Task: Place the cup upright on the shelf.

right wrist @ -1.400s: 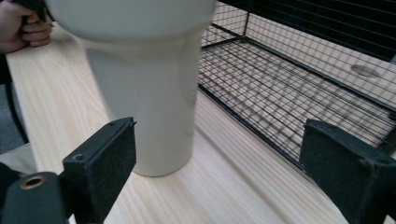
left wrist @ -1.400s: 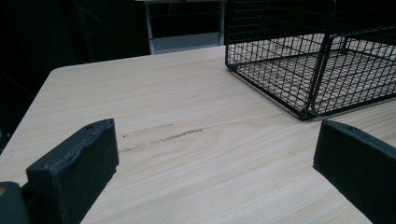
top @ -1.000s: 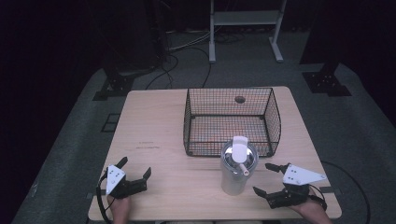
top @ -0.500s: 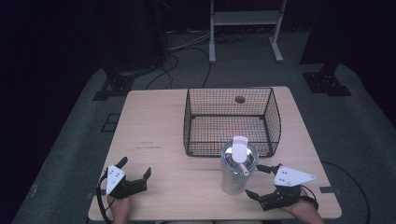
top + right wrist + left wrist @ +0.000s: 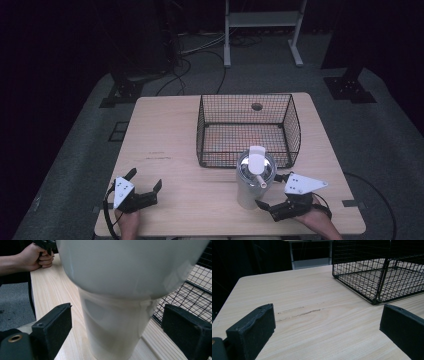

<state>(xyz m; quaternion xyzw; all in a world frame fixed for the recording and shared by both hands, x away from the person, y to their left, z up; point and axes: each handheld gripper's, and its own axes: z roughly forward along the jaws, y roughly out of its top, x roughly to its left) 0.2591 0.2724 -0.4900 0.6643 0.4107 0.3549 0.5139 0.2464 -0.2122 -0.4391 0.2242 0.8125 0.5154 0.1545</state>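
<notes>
My left hand-held gripper (image 5: 146, 192) rests at the near left corner of the table (image 5: 165, 135), jaws wide apart and holding nothing; in the left gripper view I see bare wood between them and the wire basket (image 5: 377, 270) off ahead. It is well apart from the work, so little can go wrong there, unless I drag its cable across the table edge.

The trouble lies to the right. The tall white cup (image 5: 253, 181) with its lid and straw stands upright just in front of the basket's near wall, close to it though I cannot tell if they touch. My right hand-held gripper (image 5: 274, 195) is at the cup's lower body, jaws spread wide on either side and not yet closed on it, as the right gripper view shows, with the cup (image 5: 117, 315) between the pads.

I judge the cup top-heavy: it widens upward, and a low grip may let it tip. If one pad meets the wall first, it could push the cup over or against the basket. A hard squeeze might buckle the thin wall or pop the lid.
</notes>
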